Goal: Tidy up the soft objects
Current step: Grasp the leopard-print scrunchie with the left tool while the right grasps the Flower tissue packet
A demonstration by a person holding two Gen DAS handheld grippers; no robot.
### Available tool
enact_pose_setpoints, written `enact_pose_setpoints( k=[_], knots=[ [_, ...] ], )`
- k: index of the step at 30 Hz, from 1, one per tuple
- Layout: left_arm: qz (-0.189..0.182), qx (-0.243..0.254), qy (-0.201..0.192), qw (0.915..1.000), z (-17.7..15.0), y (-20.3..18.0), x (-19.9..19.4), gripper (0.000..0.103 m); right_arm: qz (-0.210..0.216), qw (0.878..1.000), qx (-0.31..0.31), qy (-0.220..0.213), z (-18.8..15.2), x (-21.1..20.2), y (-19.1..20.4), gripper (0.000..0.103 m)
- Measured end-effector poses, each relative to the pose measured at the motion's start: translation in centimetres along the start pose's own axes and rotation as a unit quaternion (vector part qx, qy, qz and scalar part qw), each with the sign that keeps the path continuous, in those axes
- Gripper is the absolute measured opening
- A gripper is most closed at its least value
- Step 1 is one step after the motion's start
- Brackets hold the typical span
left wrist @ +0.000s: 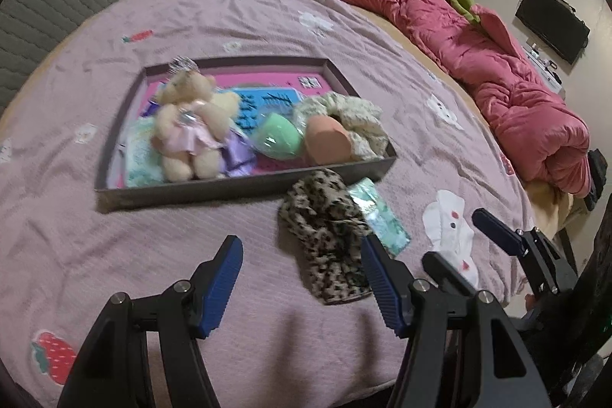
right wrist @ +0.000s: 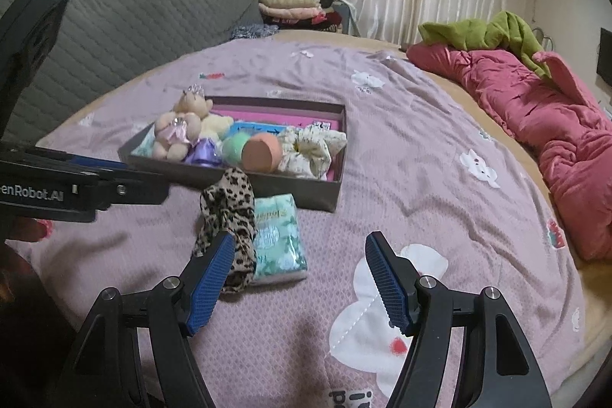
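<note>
Bed point(right wrist: 401, 148) w/ pink patterned cover. Directly on it: brown tray point(right wrist: 298, 192) ahead of right jaws, leopard-print cloth point(right wrist: 229, 213) by the left finger of those jaws, mint tissue pack point(right wrist: 279, 239) touching cloth's right side, both just in front of tray. Pink quilt point(right wrist: 554, 125) far right, green blanket point(right wrist: 493, 29) atop it.

The light around me is dim, warm and flat, indoor light with no hard beam. Soft grey shadows lie on the bedspread point(left wrist: 267, 14) under my left claw point(left wrist: 302, 278) and my right claw point(right wrist: 300, 278). Both fisheye views bend the bed into a dome and go black at the corners. The teddy bear point(left wrist: 191, 125) is smeared and soft in the left view. Small glints show on its crown and on the tissue pack point(right wrist: 277, 236).
</note>
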State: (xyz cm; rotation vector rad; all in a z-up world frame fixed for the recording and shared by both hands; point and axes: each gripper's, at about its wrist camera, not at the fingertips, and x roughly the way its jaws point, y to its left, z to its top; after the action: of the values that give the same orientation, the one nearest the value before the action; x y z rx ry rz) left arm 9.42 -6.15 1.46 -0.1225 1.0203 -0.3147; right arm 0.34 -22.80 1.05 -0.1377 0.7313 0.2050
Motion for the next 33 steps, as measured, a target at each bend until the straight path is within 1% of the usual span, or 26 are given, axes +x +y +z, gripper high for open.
enact_pose_setpoints(
  k=[3,7,9,13,17,19,22,23,27,29,33],
  knots=[
    [-0.013,-0.005,0.017,0.9998,0.2,-0.6,1.5,0.064,0.000,1.000,0.005,0.008,-0.2,0.4,-0.4,0.073],
    [-0.037,-0.030,0.043,0.9980,0.4,-0.7,3.7,0.064,0.000,1.000,0.014,0.018,-0.4,0.7,-1.0,0.073],
    [-0.049,-0.039,0.045,0.9970,0.5,-0.6,4.3,0.064,0.000,1.000,0.017,0.024,-0.4,1.0,-1.1,0.073],
    [-0.061,-0.060,0.064,0.9943,0.7,-0.2,6.2,0.064,0.004,0.999,0.016,0.036,-0.5,1.6,-1.1,0.073],
    [-0.039,-0.057,0.075,0.9948,0.4,0.0,8.0,0.064,0.011,0.999,0.009,0.046,-0.5,2.4,-0.7,0.073],
    [-0.027,-0.050,0.070,0.9960,0.4,0.0,8.3,0.066,0.013,0.999,0.005,0.051,-0.5,2.8,-0.5,0.073],
    [0.005,-0.039,0.060,0.9974,0.7,0.6,8.4,0.066,0.013,0.998,0.003,0.063,-0.5,3.6,-0.5,0.073],
    [0.010,-0.038,0.060,0.9974,0.8,0.9,8.4,0.066,0.012,0.998,0.003,0.068,-0.6,3.8,-0.5,0.073],
    [0.015,-0.051,0.063,0.9966,1.1,2.4,8.6,0.064,0.016,0.996,0.000,0.085,-0.6,5.0,-0.4,0.073],
    [0.008,-0.061,0.063,0.9961,1.1,3.3,8.4,0.063,0.020,0.996,-0.006,0.092,-0.6,5.6,0.0,0.073],
    [0.001,-0.058,0.061,0.9964,0.9,3.5,8.5,0.063,0.031,0.995,-0.024,0.088,-0.6,6.3,1.0,0.073]
  ],
)
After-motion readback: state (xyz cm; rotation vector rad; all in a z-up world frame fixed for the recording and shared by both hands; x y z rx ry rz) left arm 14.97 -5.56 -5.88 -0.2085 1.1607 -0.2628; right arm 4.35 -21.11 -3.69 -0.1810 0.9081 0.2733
